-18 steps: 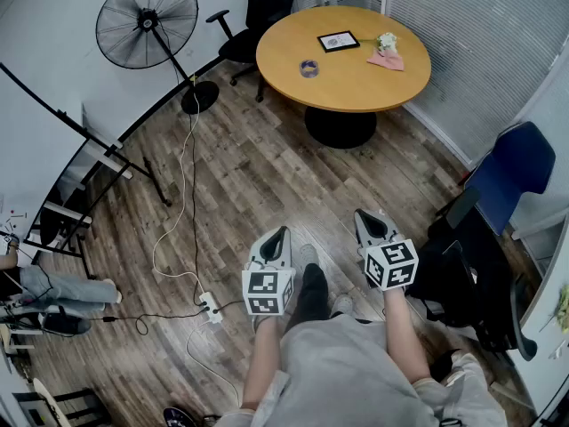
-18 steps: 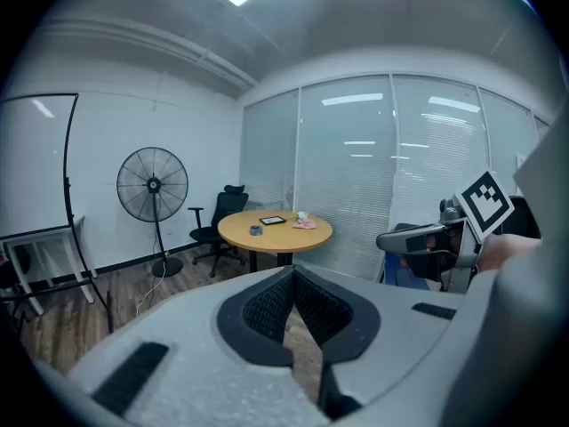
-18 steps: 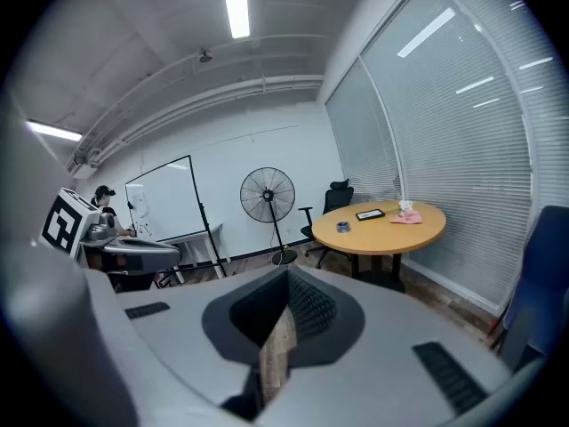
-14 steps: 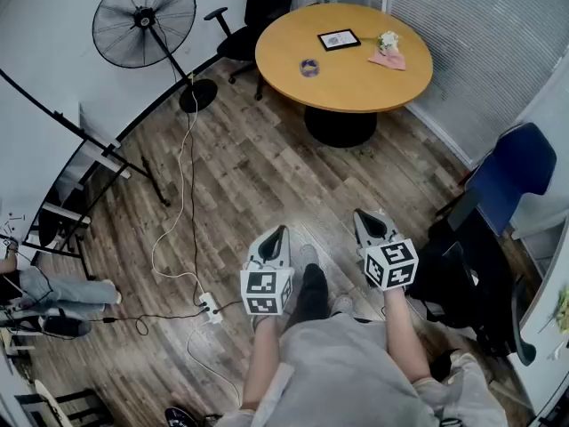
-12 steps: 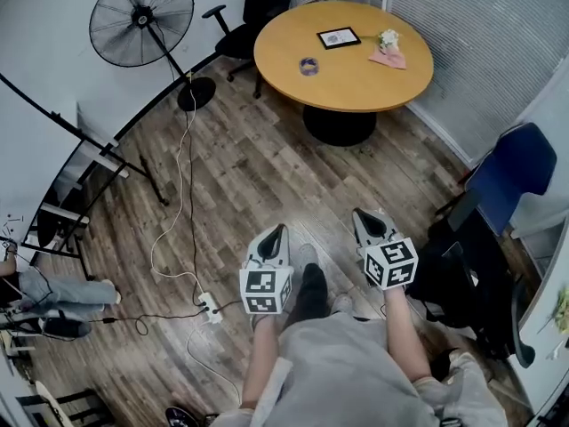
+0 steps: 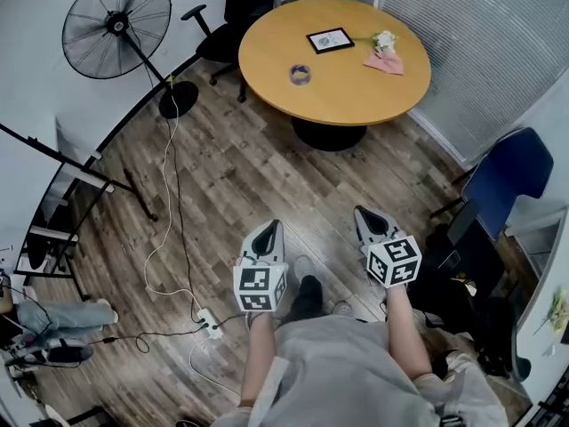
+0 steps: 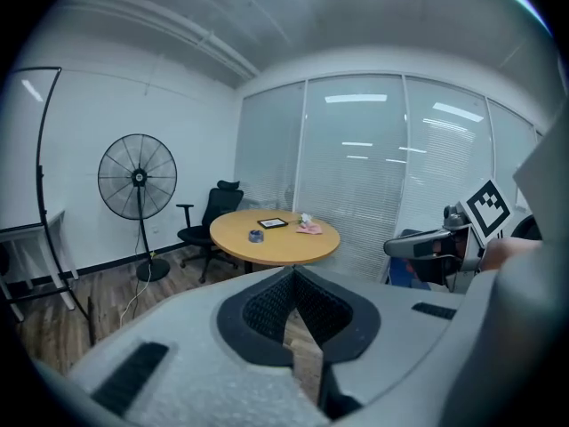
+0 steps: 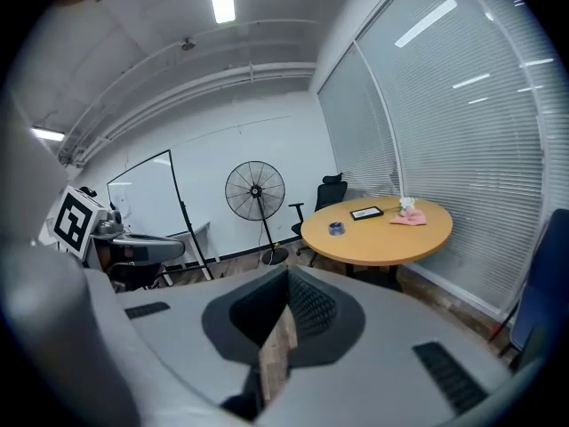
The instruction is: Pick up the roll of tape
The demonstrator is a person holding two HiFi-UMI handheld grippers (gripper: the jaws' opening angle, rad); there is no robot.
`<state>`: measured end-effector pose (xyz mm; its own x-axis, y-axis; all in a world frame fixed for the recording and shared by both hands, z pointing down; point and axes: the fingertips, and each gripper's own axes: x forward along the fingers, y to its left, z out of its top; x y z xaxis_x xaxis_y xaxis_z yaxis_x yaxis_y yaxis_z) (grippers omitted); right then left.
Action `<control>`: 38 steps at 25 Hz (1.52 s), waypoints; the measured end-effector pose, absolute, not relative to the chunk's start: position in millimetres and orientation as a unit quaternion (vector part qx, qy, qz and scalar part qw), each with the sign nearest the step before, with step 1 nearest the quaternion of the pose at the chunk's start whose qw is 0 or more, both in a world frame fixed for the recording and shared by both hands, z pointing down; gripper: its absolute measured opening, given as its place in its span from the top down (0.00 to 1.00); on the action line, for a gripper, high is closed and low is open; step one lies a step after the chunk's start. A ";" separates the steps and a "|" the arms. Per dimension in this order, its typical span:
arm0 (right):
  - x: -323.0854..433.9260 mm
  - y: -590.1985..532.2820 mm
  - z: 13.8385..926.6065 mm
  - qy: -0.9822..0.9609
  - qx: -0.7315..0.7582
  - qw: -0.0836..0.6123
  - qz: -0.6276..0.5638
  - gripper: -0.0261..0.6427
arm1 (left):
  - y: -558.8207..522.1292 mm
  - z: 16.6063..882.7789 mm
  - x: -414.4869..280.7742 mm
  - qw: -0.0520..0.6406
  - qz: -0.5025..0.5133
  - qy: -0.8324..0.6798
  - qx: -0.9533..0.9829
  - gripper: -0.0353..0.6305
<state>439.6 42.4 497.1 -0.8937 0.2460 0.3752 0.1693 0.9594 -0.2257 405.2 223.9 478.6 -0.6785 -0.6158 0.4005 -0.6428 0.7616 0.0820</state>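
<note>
The roll of tape (image 6: 300, 75) is small and bluish and lies on the round wooden table (image 6: 356, 87) far ahead; it also shows as the roll of tape (image 7: 256, 236) in the left gripper view and the roll of tape (image 8: 336, 229) in the right gripper view. My left gripper (image 6: 273, 228) and right gripper (image 6: 362, 213) are held side by side over the wooden floor, well short of the table. Both are shut with nothing between the jaws.
A framed picture (image 6: 330, 39), a pink cloth (image 6: 383, 61) and small flowers (image 6: 384, 39) share the table. A black office chair (image 6: 233, 7) stands behind it, a standing fan (image 6: 117, 24) at the left, a blue chair (image 6: 511, 178) at the right. A cable and power strip (image 6: 206, 322) lie on the floor.
The view has shifted forward: the table and fan sit slightly lower-left in the head view. Both grippers stay shut and keep their places side by side.
</note>
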 end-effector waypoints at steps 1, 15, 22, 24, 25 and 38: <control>427.7 40.9 497.2 -0.968 -0.106 0.204 0.098 0.97 | 222.8 478.1 391.6 0.204 0.032 -0.915 0.346 0.93; 306.9 51.9 479.4 -0.974 -0.078 0.190 0.098 0.97 | 254.2 473.4 260.1 0.197 0.027 -0.910 0.364 0.93; 286.6 37.0 483.1 -0.974 -0.064 0.195 0.092 0.97 | 251.7 474.6 226.3 0.190 0.036 -0.904 0.381 0.93; 281.3 29.2 485.4 -0.974 -0.057 0.199 0.094 0.97 | 249.1 471.5 216.2 0.186 0.037 -0.904 0.383 0.93; 278.1 25.9 486.4 -0.974 -0.054 0.200 0.095 0.97 | 247.8 470.4 211.4 0.185 0.037 -0.904 0.384 0.93; 184.7 -19.0 500.2 -0.973 -0.037 0.196 0.113 0.97 | 206.9 470.6 120.5 0.185 0.050 -0.894 0.405 0.93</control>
<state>184.7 -19.0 500.2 -0.9205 0.1155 0.3733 0.0268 0.9717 -0.2346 120.5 206.9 470.6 -0.6037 -0.7052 0.3717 -0.7420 0.6675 0.0612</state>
